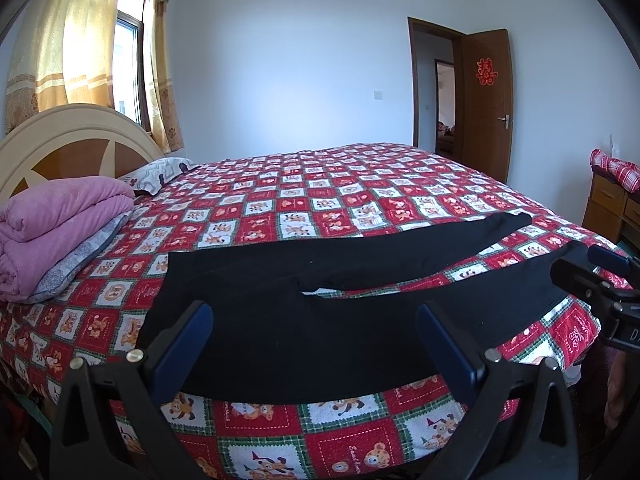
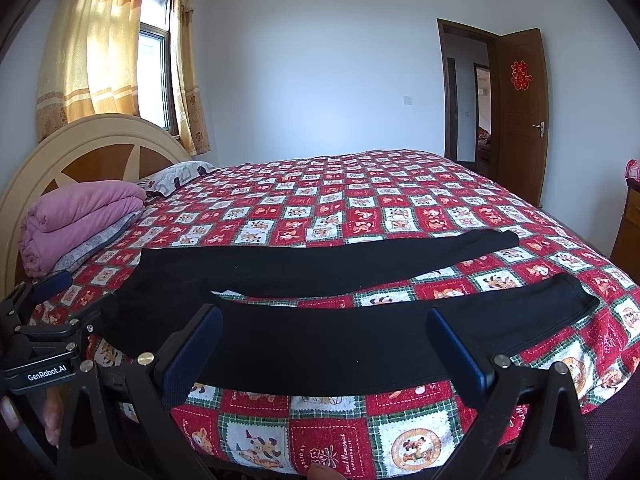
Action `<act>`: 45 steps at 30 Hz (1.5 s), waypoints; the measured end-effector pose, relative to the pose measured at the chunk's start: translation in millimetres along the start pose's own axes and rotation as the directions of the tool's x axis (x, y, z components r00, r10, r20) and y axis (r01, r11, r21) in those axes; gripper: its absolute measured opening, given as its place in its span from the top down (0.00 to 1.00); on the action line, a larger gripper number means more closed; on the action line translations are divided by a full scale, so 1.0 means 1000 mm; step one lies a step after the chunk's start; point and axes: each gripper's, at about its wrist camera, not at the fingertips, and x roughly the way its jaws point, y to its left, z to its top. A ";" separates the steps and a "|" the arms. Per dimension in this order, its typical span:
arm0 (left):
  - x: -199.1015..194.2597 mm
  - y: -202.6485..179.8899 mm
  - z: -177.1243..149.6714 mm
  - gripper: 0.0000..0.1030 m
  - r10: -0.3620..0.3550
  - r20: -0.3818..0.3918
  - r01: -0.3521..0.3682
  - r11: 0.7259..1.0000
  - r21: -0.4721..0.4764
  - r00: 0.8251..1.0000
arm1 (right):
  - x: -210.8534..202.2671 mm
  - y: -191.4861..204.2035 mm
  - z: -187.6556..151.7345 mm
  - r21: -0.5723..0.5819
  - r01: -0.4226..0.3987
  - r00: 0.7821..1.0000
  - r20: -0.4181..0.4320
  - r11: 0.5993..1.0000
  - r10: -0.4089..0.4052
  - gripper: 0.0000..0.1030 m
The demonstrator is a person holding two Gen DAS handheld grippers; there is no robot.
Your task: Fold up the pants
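The black pants (image 1: 320, 312) lie flat and unfolded on the patchwork bedspread (image 1: 312, 204), waist toward the headboard (image 1: 72, 140), the two legs spread apart. The left gripper (image 1: 316, 344) hangs just before the seat of the pants, fingers wide apart and holding nothing. The right gripper (image 2: 324, 348) hangs before the near leg, likewise spread and empty. Ahead and to the left of both, a folded pink quilt (image 1: 56, 224) rests by a pillow (image 1: 160, 172). An open door (image 1: 486, 100) stands beyond.
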 end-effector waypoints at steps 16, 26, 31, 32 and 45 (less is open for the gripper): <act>0.055 0.025 -0.016 0.00 0.054 -0.101 -0.053 0.999 0.010 0.993 | 0.036 -0.009 -0.018 0.002 0.044 0.997 -0.065 0.999 -0.043 0.01; 0.191 0.158 0.025 0.00 0.257 -0.190 -0.257 0.966 0.024 0.948 | 0.075 -0.038 -0.035 0.036 0.092 0.990 -0.115 0.995 -0.087 0.01; 0.259 0.215 0.029 0.02 0.294 -0.320 -0.312 0.950 -0.005 0.901 | 0.099 -0.059 -0.031 0.047 0.118 0.982 -0.150 0.992 -0.110 0.01; 0.268 0.221 0.029 0.02 0.281 -0.343 -0.304 0.953 -0.013 0.896 | 0.105 -0.065 -0.026 0.044 0.126 0.981 -0.157 0.991 -0.118 0.01; 0.333 0.248 0.020 0.51 0.006 -0.454 -0.089 0.983 -0.162 0.891 | 0.169 -0.185 0.046 0.164 0.203 0.960 -0.228 0.965 -0.163 0.01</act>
